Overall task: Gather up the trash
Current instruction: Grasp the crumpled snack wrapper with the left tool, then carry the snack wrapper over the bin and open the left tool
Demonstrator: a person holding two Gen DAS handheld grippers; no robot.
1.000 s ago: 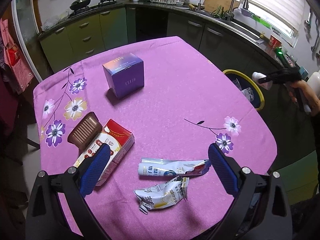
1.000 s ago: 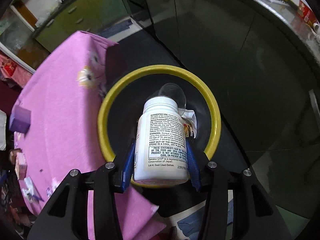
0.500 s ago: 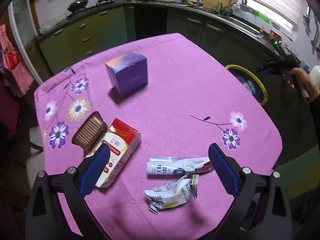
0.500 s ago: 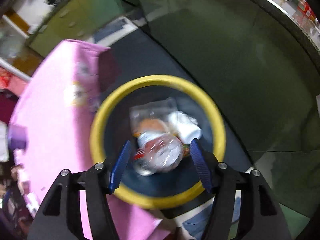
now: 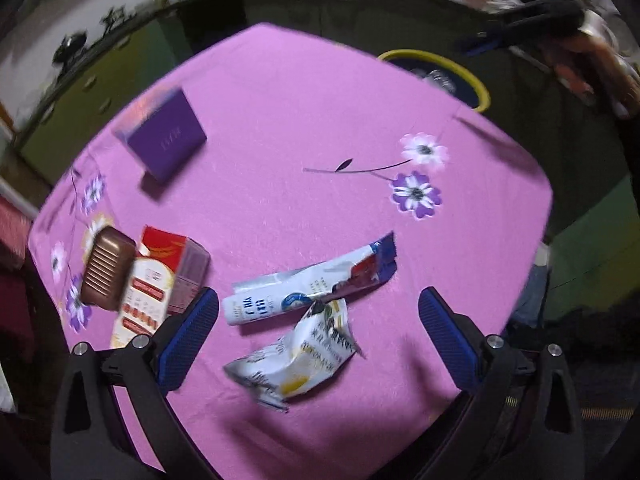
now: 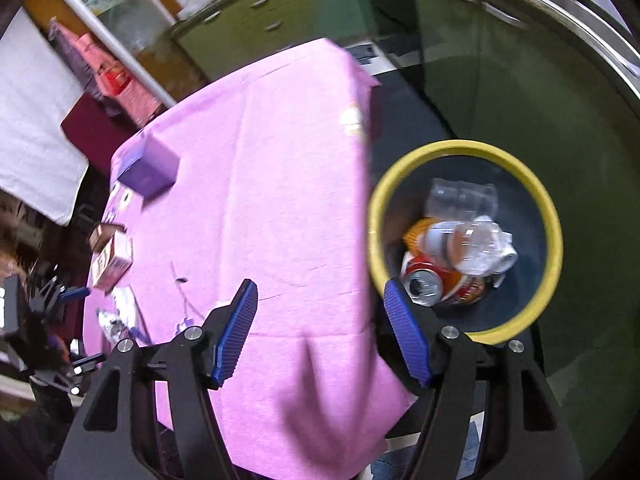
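Tablecloth (image 5: 280, 120): matt pink woven cloth, printed flowers. Two wrappers (image 5: 308, 288) at 6 o'clock: glossy crinkled foil-plastic. Purple box (image 5: 166, 138) at 10 o'clock: smooth card. Bin (image 6: 554, 216): smooth plastic, yellow rim; shiny metal can (image 6: 424, 286) inside. Finger pads (image 5: 188, 332): ribbed blue rubber.

Pink tablecloth (image 5: 288, 128) with purple and white flowers on thin dark stems. Purple box (image 5: 166, 136), upper left. Ribbed brown lid (image 5: 106, 268) beside red-and-white carton (image 5: 154, 280), lower left. White, blue and red wrapper (image 5: 312, 284); crumpled white-and-yellow wrapper (image 5: 296, 356). Yellow-rimmed dark bin (image 6: 548, 216), red can (image 6: 432, 284) inside. Blue ribbed pads (image 5: 188, 336).
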